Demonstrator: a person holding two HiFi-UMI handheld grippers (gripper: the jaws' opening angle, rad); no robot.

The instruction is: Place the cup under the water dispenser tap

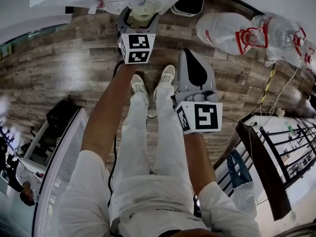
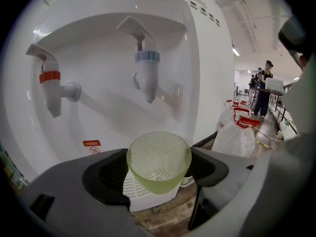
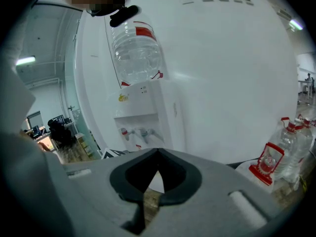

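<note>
A pale green textured cup sits upright between the dark pads of my left gripper, which is shut on it. The cup hangs just in front of the white water dispenser, below and slightly right of its blue tap. The red tap is further left. A white slotted drip tray lies under the cup. In the head view the left gripper holds the cup at the dispenser's foot. My right gripper hangs back, shut and empty, its tips meeting.
Large water bottles lie on the wood floor to the right, with more bottles beside the dispenser. A black metal rack stands at the right and a white grille at the left. People stand far off.
</note>
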